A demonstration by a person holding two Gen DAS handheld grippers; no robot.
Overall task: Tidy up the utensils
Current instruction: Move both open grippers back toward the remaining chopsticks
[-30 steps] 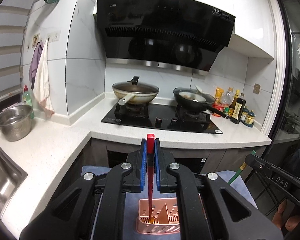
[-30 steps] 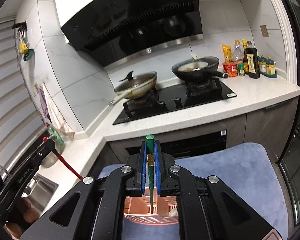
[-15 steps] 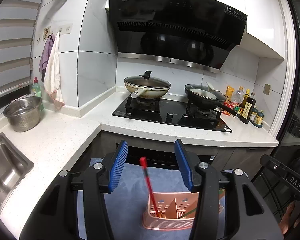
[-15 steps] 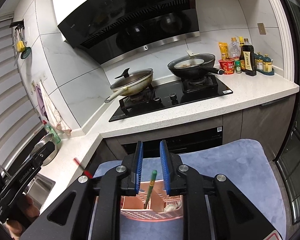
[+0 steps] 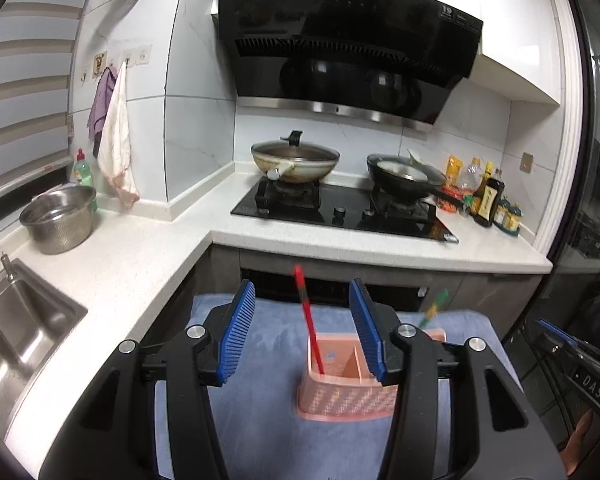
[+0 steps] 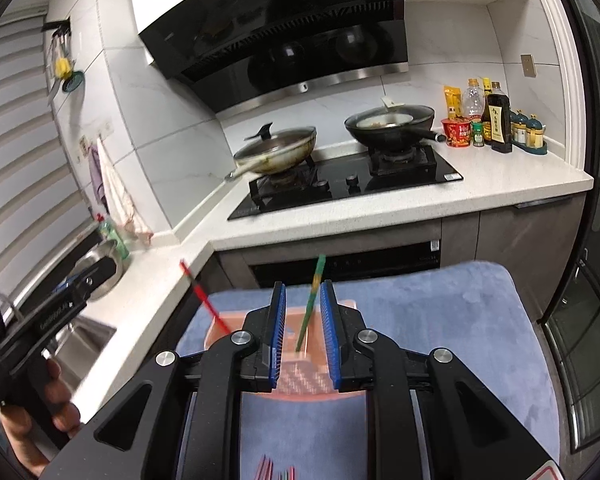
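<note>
A pink slotted utensil basket (image 5: 346,398) stands on a blue mat (image 5: 260,408). A red chopstick (image 5: 307,320) leans in its left compartment and a green chopstick (image 5: 434,309) sticks up at its right. My left gripper (image 5: 302,336) is open above the basket, its jaws well apart of the red stick. In the right wrist view the basket (image 6: 224,328) lies under my right gripper (image 6: 303,332), which is open with the green chopstick (image 6: 311,300) loose between its jaws; the red chopstick (image 6: 204,298) leans left.
White L-shaped counter (image 5: 140,256) with a steel sink (image 5: 16,332) and steel bowl (image 5: 58,222) at left. A hob with two pans (image 5: 296,158) behind, bottles (image 6: 496,118) at right. More utensils (image 6: 274,472) lie on the mat by the bottom edge.
Both grippers opened and let go of their chopsticks, which now stand in the basket. Both grippers have drawn back and up from it.
</note>
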